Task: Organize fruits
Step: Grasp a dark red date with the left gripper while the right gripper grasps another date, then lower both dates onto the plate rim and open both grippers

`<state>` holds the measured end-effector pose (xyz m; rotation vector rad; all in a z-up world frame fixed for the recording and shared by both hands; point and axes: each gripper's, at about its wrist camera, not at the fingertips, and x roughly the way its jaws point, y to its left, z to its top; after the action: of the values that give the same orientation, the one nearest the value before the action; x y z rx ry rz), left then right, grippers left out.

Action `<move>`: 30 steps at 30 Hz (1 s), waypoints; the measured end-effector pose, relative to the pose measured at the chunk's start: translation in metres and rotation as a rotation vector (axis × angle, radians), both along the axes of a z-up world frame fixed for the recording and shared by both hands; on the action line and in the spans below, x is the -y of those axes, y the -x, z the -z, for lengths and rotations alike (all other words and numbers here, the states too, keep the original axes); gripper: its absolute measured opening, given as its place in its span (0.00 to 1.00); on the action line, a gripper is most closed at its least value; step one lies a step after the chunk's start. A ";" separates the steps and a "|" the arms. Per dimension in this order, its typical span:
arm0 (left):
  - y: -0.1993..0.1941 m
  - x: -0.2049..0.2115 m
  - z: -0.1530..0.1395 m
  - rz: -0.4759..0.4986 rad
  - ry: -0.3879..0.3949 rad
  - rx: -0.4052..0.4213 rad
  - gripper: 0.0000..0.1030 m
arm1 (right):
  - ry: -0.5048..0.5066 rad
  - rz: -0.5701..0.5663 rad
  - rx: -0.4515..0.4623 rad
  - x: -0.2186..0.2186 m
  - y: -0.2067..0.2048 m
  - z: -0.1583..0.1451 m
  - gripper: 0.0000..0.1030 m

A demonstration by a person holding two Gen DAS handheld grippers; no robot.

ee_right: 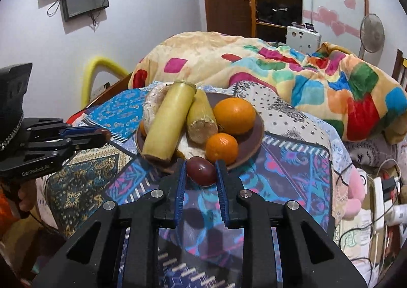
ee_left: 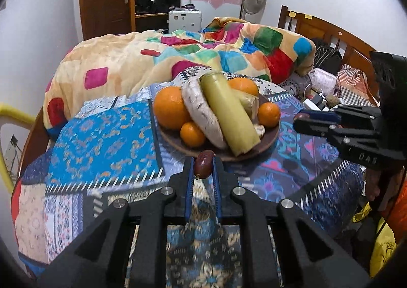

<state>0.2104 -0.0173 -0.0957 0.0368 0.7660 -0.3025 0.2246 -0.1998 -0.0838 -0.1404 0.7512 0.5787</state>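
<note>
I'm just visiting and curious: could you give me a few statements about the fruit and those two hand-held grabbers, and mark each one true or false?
1. The left gripper is clamped on a small dark red fruit. True.
2. The brown plate holds only oranges. False: long pale yellow-green stalks and other pieces lie on it too.
3. The right gripper has a plum-coloured fruit between its fingers. True.
4. The plate stands on a bare wooden table. False: it rests on a patterned blue cloth.
5. The largest orange lies on the cloth beside the plate. False: it sits on the plate.
</note>
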 end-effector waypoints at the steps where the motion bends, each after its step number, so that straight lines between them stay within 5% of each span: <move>1: -0.004 0.002 0.001 0.004 -0.002 -0.003 0.13 | 0.007 -0.003 0.000 -0.001 -0.001 0.002 0.21; 17: -0.037 0.011 0.019 0.003 0.024 -0.062 0.14 | 0.056 -0.042 -0.018 -0.019 -0.012 0.023 0.21; 23: -0.038 0.008 0.023 0.006 0.038 -0.080 0.29 | 0.052 -0.051 -0.026 -0.021 -0.014 0.024 0.26; 30: -0.032 -0.001 0.021 -0.016 0.051 -0.077 0.29 | 0.047 -0.047 -0.025 -0.019 -0.010 0.021 0.33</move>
<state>0.2422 -0.0167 -0.1163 -0.0293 0.8344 -0.3098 0.2343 -0.1804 -0.1049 -0.1946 0.7877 0.6085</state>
